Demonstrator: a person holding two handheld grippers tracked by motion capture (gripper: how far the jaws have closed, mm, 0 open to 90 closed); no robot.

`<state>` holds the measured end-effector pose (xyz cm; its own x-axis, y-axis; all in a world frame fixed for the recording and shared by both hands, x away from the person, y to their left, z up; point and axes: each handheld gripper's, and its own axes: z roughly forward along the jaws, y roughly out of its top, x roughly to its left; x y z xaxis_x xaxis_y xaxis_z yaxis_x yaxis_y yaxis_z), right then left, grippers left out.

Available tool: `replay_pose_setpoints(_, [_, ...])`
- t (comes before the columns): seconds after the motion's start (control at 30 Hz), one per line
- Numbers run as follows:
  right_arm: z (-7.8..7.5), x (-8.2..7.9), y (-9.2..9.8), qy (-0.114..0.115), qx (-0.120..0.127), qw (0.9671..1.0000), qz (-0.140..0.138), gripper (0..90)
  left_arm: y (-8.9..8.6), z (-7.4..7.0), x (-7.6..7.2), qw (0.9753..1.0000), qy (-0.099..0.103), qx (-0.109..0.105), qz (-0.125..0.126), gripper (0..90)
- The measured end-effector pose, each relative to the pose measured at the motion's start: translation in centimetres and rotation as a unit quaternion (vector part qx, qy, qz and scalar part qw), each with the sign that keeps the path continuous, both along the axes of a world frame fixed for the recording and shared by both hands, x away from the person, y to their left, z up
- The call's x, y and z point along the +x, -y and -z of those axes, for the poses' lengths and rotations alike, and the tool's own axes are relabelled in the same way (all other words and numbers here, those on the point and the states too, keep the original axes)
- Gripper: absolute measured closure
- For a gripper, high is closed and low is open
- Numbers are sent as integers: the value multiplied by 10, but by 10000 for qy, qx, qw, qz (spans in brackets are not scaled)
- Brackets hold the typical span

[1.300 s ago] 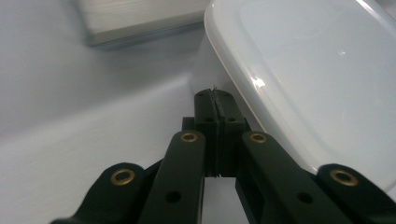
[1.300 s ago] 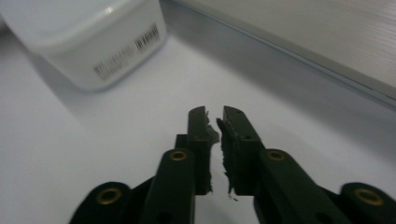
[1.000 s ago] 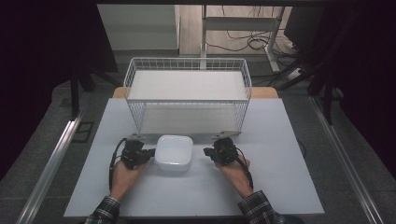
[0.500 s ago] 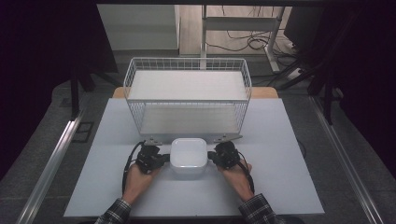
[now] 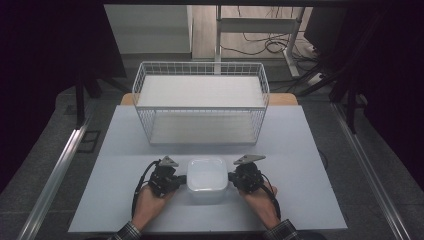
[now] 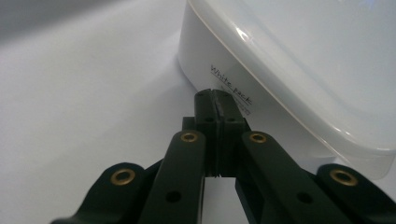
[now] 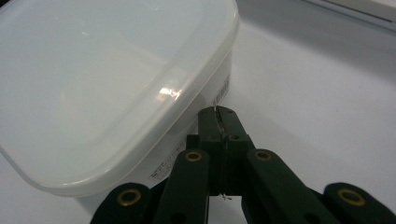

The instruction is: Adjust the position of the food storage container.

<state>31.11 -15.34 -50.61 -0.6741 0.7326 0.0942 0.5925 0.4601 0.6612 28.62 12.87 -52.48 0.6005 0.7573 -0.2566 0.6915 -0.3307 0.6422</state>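
A white, square plastic container with a translucent lid (image 5: 205,179) is seen on the pale grey table (image 5: 310,150), before a white wire basket (image 5: 200,102). It is flanked by the left gripper (image 6: 218,100) and right gripper (image 7: 218,116) (each with jaws pressed together, tips at its wall).

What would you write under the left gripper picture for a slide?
Left gripper, jaws closed together, pressing its tip against the labelled side of a lidded white plastic container on a white table.

Grey floor (image 5: 45,150) is surrounding the pale tabletop (image 5: 310,150); cables (image 5: 260,45) are lying beyond, and dark curtains (image 5: 50,50) are hanging alongside.
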Motion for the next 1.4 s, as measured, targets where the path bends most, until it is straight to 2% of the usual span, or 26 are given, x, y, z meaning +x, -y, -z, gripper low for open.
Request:
replay_pose_setpoints(0.17, [1, -12, 3, 37, -126, 9999, -40, 888, 4, -2, -5, 9999, 62, 106, 44, 900])
replay_pose_setpoints(0.27, [-1, -11, 5, -3, -50, 10000, -83, 880, -2, -7, -6, 9998, 195, -54, 62, 892])
replay_pose_setpoints(0.33, [-3, -11, 8, 89, 11, 9999, -109, 857, -3, -8, -8, 9997, 253, -46, 45, 813])
replay_pose_setpoints(0.37, [-6, -12, 11, 253, -2, 9996, -133, 841, -8, -11, -12, 9993, 379, -41, 55, 779])
replay_pose_setpoints(0.43, [-8, -13, 15, 355, -20, 9993, -138, 821, -14, -12, -17, 9990, 445, -74, 64, 739])
replay_pose_setpoints(0.5, [-12, -16, 20, 448, 17, 9989, -138, 783, -19, -13, -22, 9983, 572, -89, 58, 649])
replay_pose_setpoints(0.67, [-18, -24, 34, 672, 77, 9976, -147, 658, -28, -14, -33, 9964, 827, -150, 103, 402])
replay_pose_setpoints(0.77, [-20, -27, 42, 722, 177, 9972, -123, 547, -31, -11, -38, 9964, 830, -118, 137, 303])
replay_pose_setpoints(0.93, [-21, -30, 52, 802, 298, 9963, -62, 373, -39, -10, -44, 9964, 738, -379, 160, 218])
replay_pose_setpoints(1.0, [-21, -31, 55, 851, 350, 9958, -38, 312, -41, -9, -45, 9963, 733, -406, 169, 196])
replay_pose_setpoints(1.1, [-20, -33, 59, 893, 418, 9951, -44, 224, -43, -6, -48, 9963, 756, -312, 261, 154])
replay_pose_setpoints(1.23, [-18, -36, 61, 901, 420, 9950, 17, 139, -42, -2, -51, 9949, 955, -73, 315, 94])
replay_pose_setpoints(1.37, [-16, -37, 62, 888, 446, 9950, 21, 107, -43, 0, -53, 9944, 1005, -26, 337, 81])
replay_pose_setpoints(1.4, [-14, -37, 61, 850, 385, 9956, 21, 87, -43, 1, -52, 9945, 999, -6, 320, 78])
